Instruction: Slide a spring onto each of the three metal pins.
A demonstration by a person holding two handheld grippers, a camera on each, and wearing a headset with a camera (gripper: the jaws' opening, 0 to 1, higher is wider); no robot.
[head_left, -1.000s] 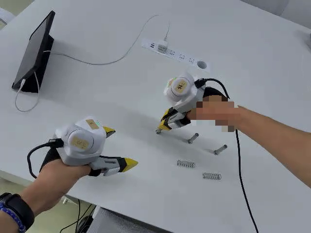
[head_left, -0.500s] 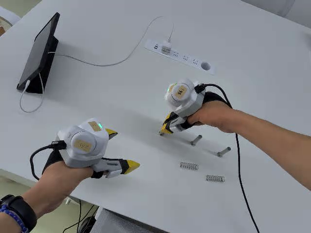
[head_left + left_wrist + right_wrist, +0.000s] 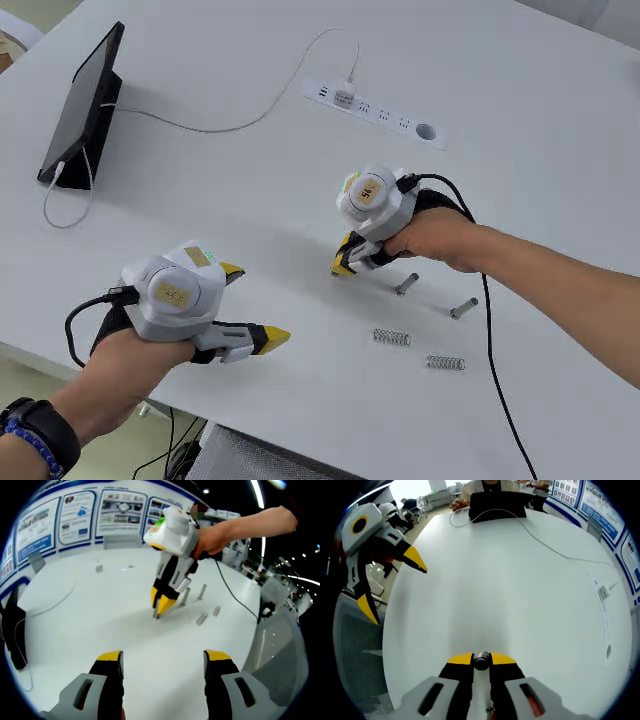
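My right gripper (image 3: 343, 264) points down at the table and is shut on a metal pin (image 3: 481, 660); the pin's lower end (image 3: 156, 614) is at or just above the tabletop. Two more pins (image 3: 405, 284) (image 3: 463, 307) lie just right of it. Two springs (image 3: 392, 337) (image 3: 445, 362) lie nearer the front edge, below those pins. My left gripper (image 3: 252, 303) hovers open and empty over the table at the lower left, its jaws aimed toward the right gripper (image 3: 163, 599). The left gripper (image 3: 370, 555) also appears at the left of the right gripper view.
A tablet on a stand (image 3: 85, 105) sits at the far left with a white cable (image 3: 230, 128) running to a power strip (image 3: 375, 113) at the back. The right gripper's black cord (image 3: 492, 330) trails off the front edge. The white table (image 3: 200, 200) has bare room around the parts.
The head camera has shifted slightly. Both grippers hold nearly the same places, and the right one stays shut on the pin.
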